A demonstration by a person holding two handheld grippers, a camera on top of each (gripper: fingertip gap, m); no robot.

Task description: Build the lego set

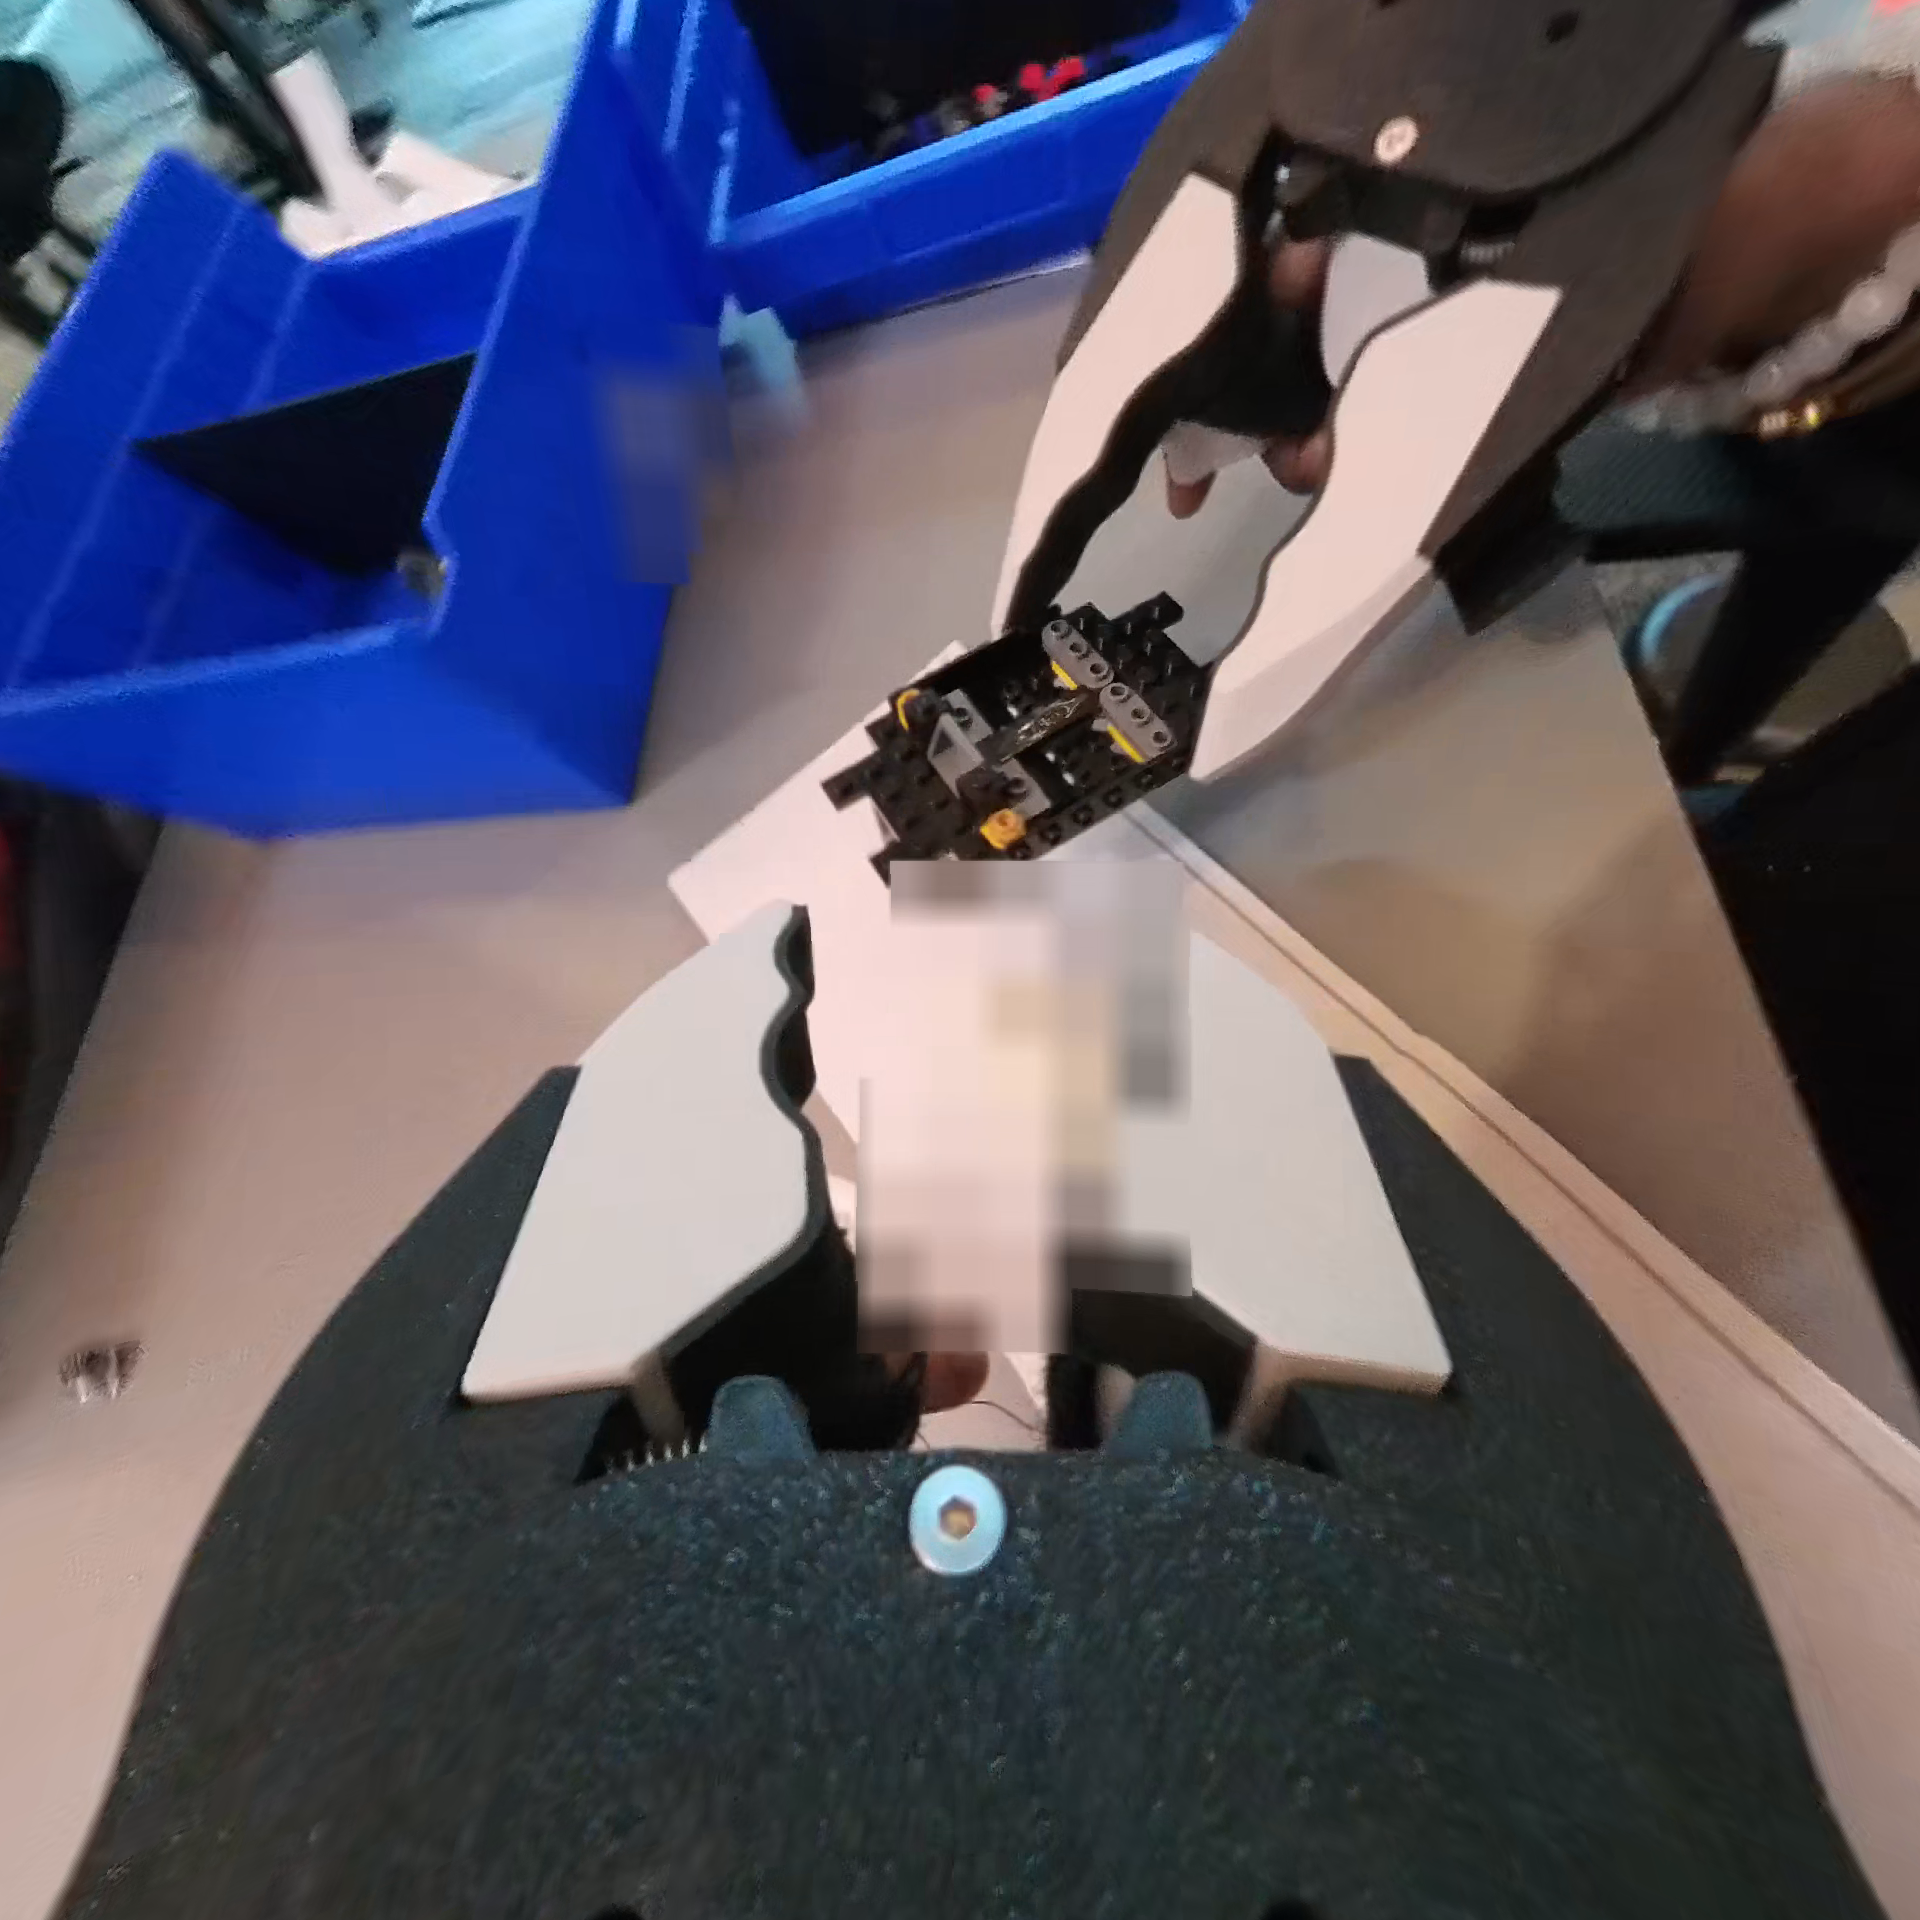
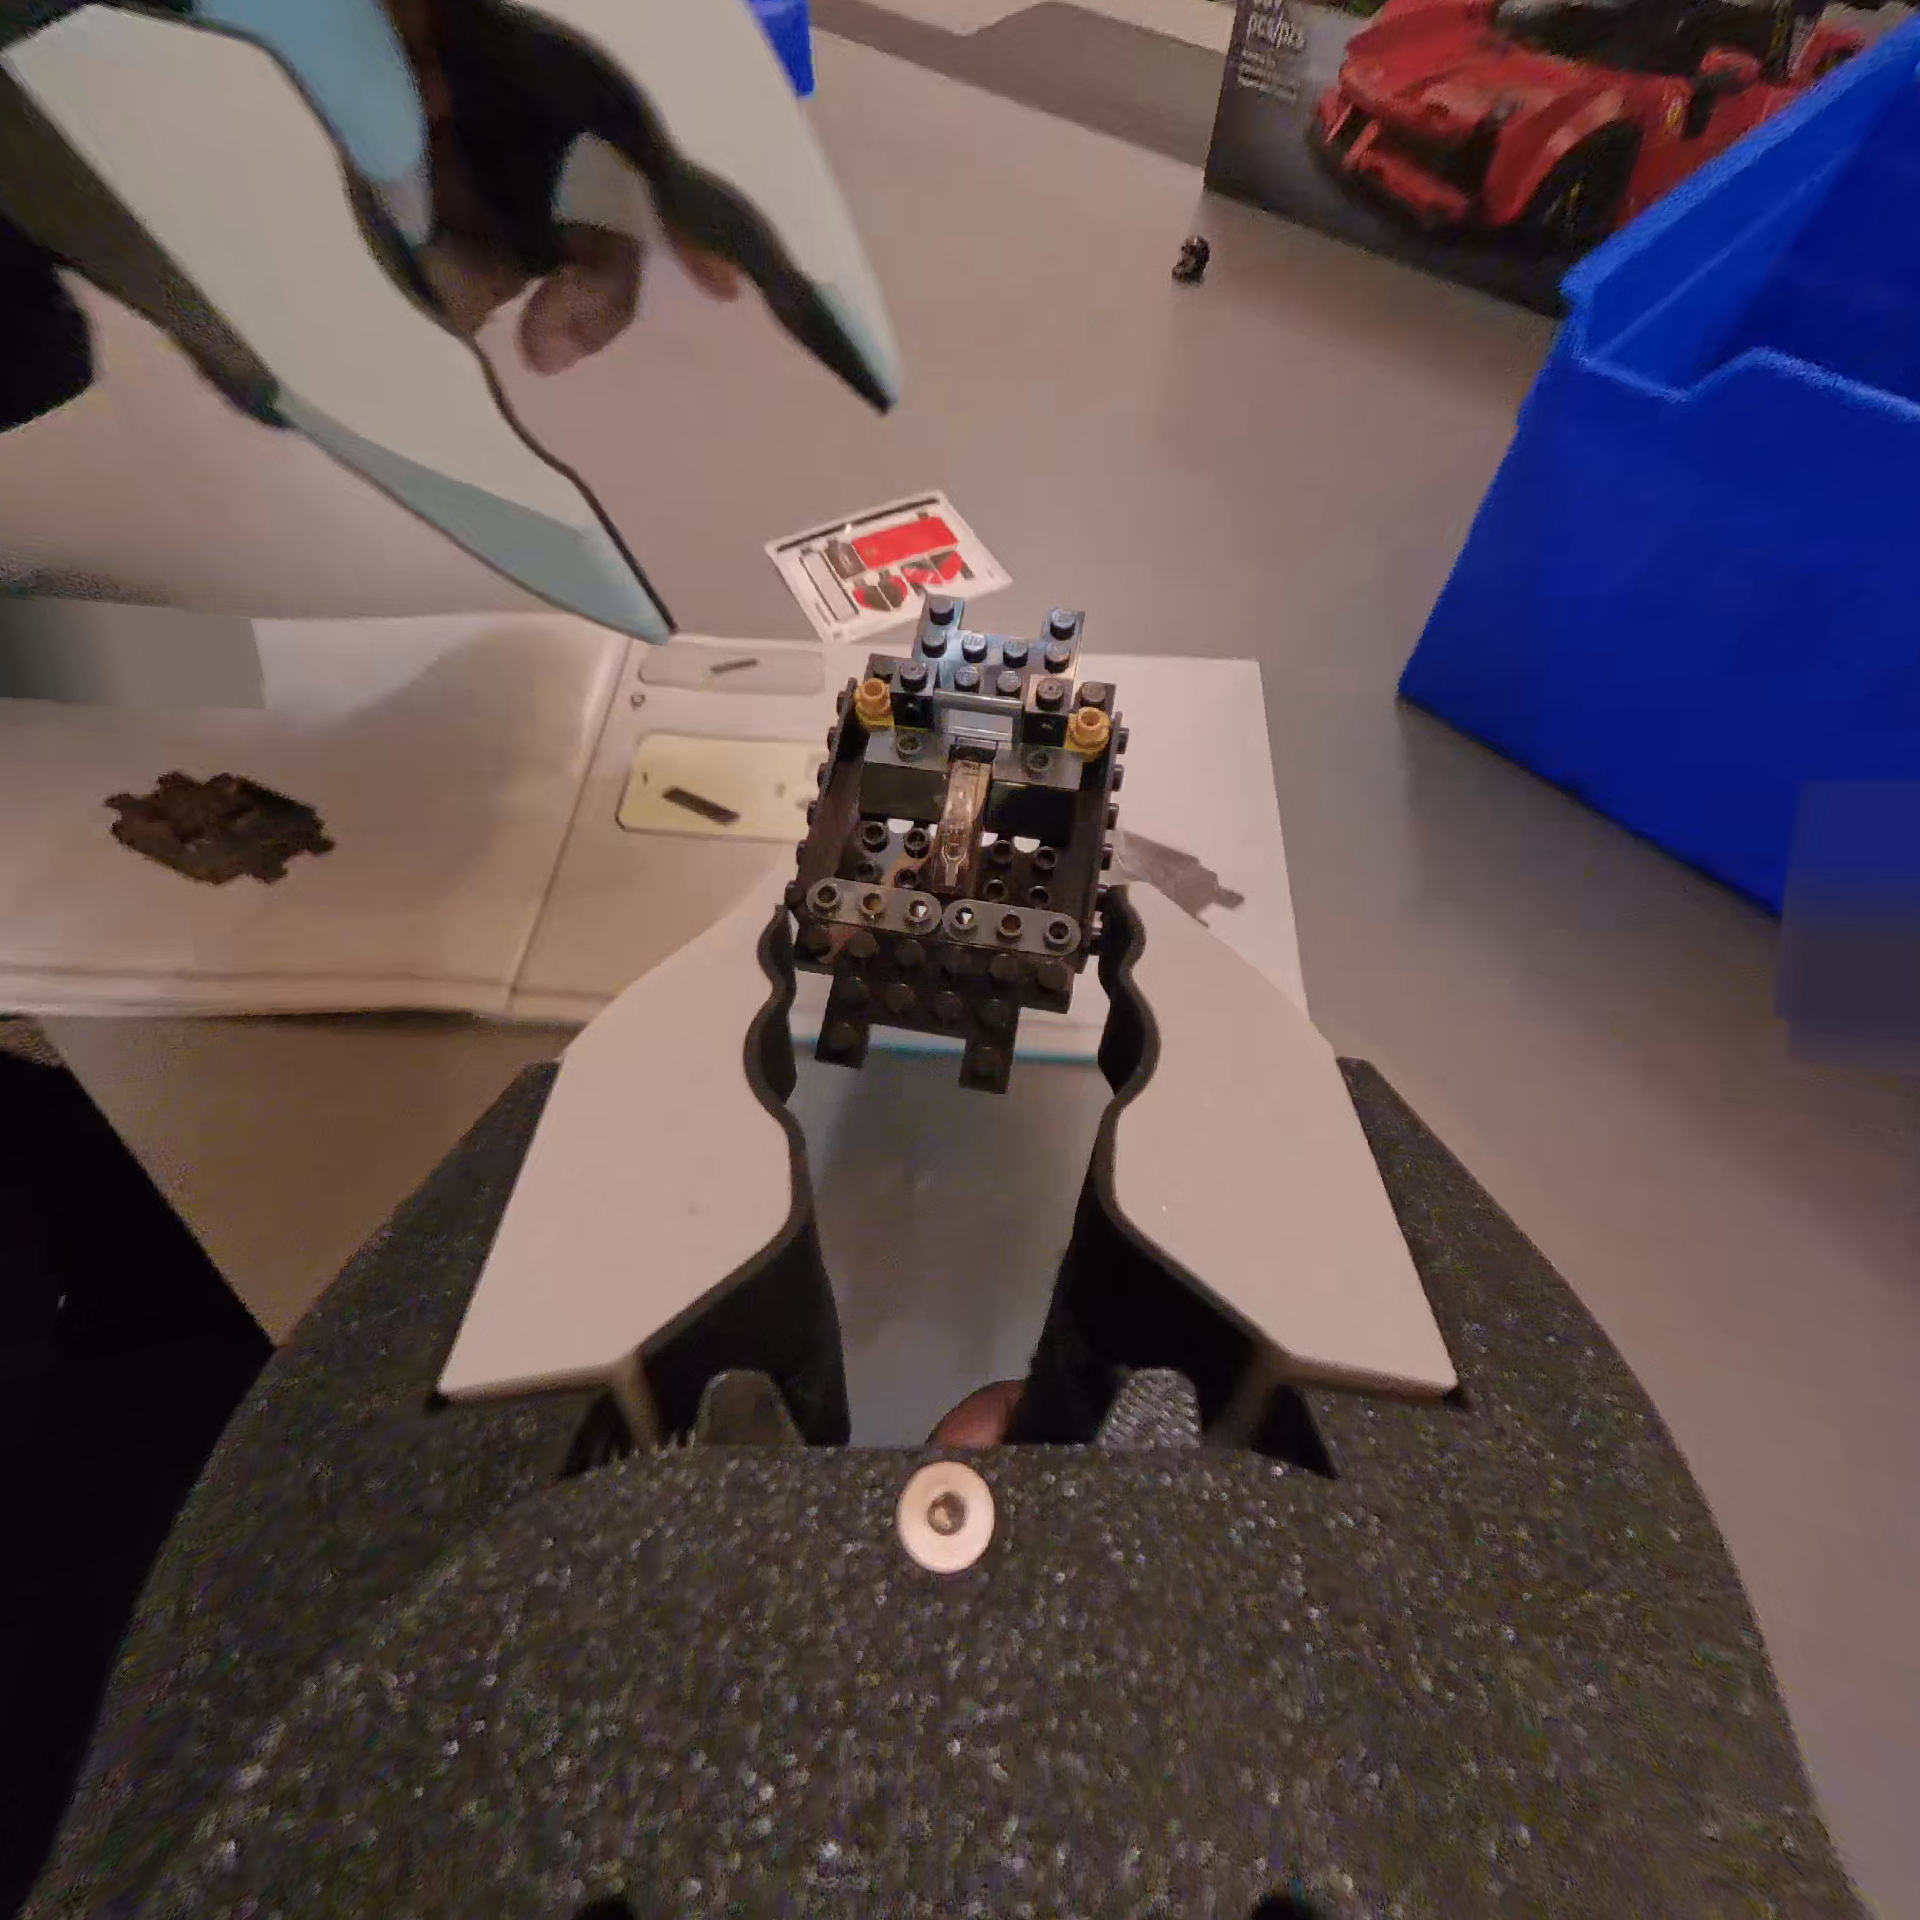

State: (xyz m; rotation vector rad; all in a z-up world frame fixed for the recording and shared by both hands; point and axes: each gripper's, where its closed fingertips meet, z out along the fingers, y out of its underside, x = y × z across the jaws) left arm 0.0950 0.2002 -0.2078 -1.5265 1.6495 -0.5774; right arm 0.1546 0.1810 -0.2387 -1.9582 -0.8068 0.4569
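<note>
A black lego assembly [image 2: 956, 862] with grey beams, two yellow studs and a clear piece sits between the fingers of my right gripper [image 2: 951, 925], which is shut on its sides and holds it above the open instruction booklet [image 2: 416, 810]. In the left wrist view the same assembly [image 1: 1029, 738] shows in the right gripper [image 1: 1122, 686] ahead. My left gripper [image 1: 987, 935] is open, a short way from the assembly. A mosaic patch hides its gap there. In the right wrist view the left gripper [image 2: 769, 509] hangs open at upper left with nothing between its fingers.
Blue bins [image 1: 312, 623] stand to the left and behind [image 1: 935, 187], one holding loose pieces. Another blue bin [image 2: 1714, 571] stands to the right. A sticker sheet [image 2: 888, 561], a small black piece [image 2: 1193, 257] and the set's box [image 2: 1507, 135] lie on the grey table [image 2: 1247, 520].
</note>
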